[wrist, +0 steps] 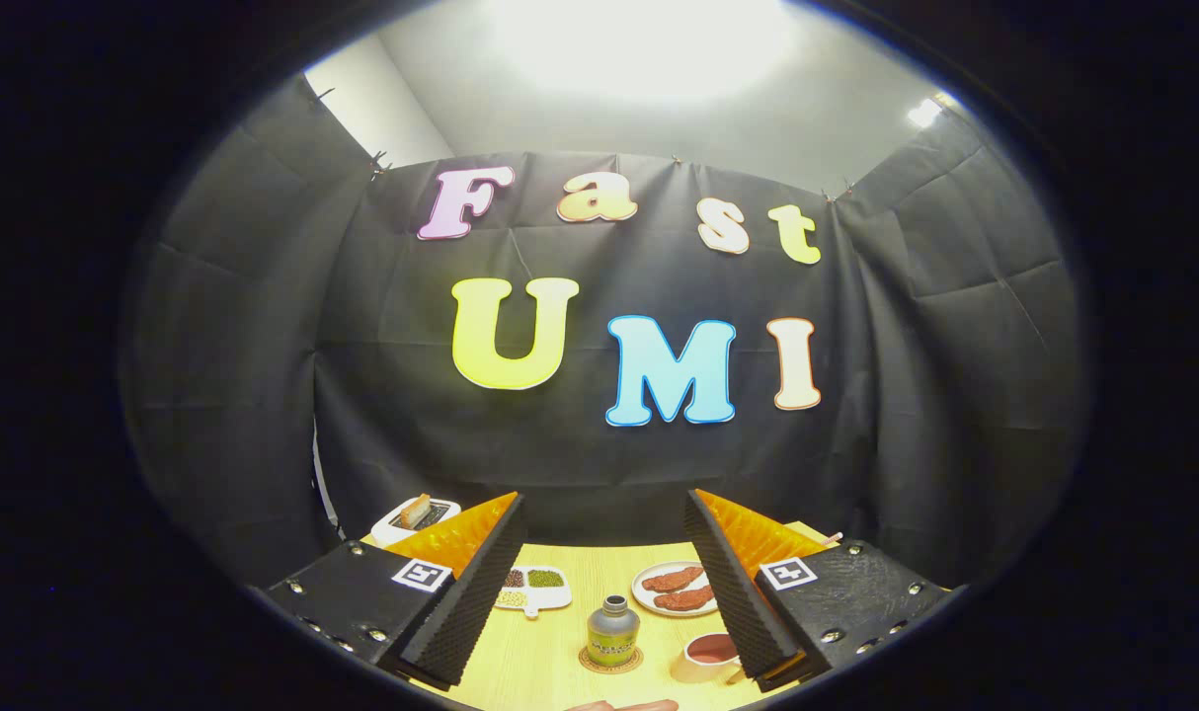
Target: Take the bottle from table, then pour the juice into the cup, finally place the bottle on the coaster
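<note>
Bottle (613,630) stands upright on the coaster (609,662), ahead of our gripper (599,583), centred between wide-open, empty fingers, cup (708,656) just to its right.

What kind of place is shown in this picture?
Probably a staged booth for recording, not a real kitchen: black cloth walls, a small wooden table with a bottle on a coaster, and open tongs above.

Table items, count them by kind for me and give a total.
Bottles: 1, bottle, between the open gripper fingers' line, beyond them
Coasters: 1, coaster under it
Cups: 1, cup
Food dishes: 3, meat plate, divided dish, white toast tray
Total: 6
</note>
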A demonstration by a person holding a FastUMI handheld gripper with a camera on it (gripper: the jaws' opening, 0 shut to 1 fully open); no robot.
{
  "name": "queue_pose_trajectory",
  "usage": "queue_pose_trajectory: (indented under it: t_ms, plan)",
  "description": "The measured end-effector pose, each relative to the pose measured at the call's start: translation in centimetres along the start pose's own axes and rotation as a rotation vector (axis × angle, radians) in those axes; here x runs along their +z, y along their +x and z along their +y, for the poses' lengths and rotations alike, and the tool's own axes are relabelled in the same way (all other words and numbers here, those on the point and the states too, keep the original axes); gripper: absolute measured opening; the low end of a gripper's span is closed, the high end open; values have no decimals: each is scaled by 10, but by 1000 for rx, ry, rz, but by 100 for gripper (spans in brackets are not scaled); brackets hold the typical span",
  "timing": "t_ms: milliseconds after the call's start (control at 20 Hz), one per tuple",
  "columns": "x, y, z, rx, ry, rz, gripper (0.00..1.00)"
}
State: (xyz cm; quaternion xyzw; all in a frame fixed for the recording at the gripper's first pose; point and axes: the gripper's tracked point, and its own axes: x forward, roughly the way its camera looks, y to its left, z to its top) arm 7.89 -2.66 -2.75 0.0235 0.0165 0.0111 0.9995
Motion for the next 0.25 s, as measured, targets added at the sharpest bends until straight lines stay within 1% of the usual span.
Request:
queue_pose_trajectory:
  t_ms: [100,250]
  plan:
    - [9,-1,5,34,7,-2,98]
    - [19,-6,2,45,11,-4,98]
